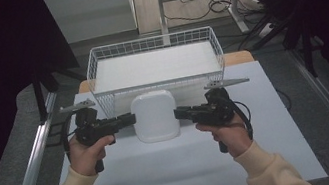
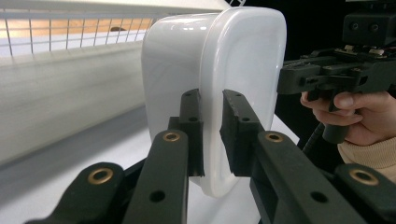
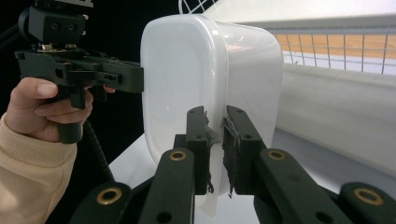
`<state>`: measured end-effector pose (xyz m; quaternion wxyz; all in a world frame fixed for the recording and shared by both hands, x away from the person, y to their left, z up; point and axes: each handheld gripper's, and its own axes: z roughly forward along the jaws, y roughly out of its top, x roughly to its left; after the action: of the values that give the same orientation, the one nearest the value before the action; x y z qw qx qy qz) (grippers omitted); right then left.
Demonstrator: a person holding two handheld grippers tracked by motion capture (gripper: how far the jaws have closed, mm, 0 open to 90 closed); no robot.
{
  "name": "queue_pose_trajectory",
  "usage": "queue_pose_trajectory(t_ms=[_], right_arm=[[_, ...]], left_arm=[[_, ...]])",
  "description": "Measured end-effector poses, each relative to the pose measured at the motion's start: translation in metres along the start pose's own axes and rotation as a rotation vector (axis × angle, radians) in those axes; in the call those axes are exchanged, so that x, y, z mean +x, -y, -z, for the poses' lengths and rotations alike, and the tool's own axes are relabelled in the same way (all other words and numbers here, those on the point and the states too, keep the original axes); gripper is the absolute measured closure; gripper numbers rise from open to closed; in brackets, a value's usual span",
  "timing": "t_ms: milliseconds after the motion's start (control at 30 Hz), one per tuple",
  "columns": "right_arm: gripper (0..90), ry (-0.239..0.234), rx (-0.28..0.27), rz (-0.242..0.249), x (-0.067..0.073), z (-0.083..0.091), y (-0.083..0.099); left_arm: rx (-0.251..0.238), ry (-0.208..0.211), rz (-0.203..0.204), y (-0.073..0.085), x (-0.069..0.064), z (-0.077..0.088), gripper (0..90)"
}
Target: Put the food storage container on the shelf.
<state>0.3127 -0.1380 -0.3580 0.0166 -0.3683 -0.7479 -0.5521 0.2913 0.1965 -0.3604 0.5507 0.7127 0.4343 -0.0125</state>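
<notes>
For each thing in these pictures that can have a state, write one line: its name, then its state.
White lidded container: closed, held by opposite rims in front of the basket.
Wire basket: upright on the table, nothing visible inside.
Left tongs: shut on the container's rim.
Right tongs: shut on the opposite rim.

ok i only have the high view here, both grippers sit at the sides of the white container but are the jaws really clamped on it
Observer: Yes. In the left gripper view the left gripper has its jaws pinched on the rim of the white container.
Operator: and the right one
Observer: Same: in its own view the right gripper is shut on the opposite rim, one jaw each side of it.
Operator: pads look ok
Observer: The right gripper's pads look frayed, with torn edges hanging.
Operator: is the container on the table
Observer: It seems lifted: below its lower edge the white table shows, with the wire basket behind.
</notes>
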Motion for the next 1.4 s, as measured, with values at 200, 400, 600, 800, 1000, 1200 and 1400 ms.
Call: queue_pose_trajectory(t_ms=[200,400,600,800,1000,1200,1400], right_arm=[[80.7,0.009,-0.007,0.006,0.0,0.003,-0.011],[80.7,0.013,-0.013,0.011,-0.001,0.007,-0.024],[80.6,0.021,-0.024,0.017,-0.001,0.009,-0.035],[80.6,0.017,-0.024,0.017,-0.004,0.01,-0.046],[80.6,0.015,-0.027,0.02,-0.006,0.011,-0.057],[80.6,0.016,-0.035,0.032,-0.006,0.013,-0.073],[80.7,0.016,-0.04,0.04,-0.008,0.013,-0.088]], left_arm=[[-0.005,-0.001,-0.012,-0.013,-0.003,0.0,78.9],[-0.006,0.005,-0.024,-0.027,-0.005,-0.001,79.0],[-0.016,0.006,-0.031,-0.038,-0.006,-0.001,79.1],[-0.016,0.015,-0.025,-0.049,-0.005,-0.002,79.2],[-0.018,0.015,-0.039,-0.062,-0.005,-0.001,79.3],[-0.027,0.016,-0.045,-0.077,-0.006,0.001,79.3],[-0.034,0.018,-0.046,-0.091,-0.004,0.001,79.3]])
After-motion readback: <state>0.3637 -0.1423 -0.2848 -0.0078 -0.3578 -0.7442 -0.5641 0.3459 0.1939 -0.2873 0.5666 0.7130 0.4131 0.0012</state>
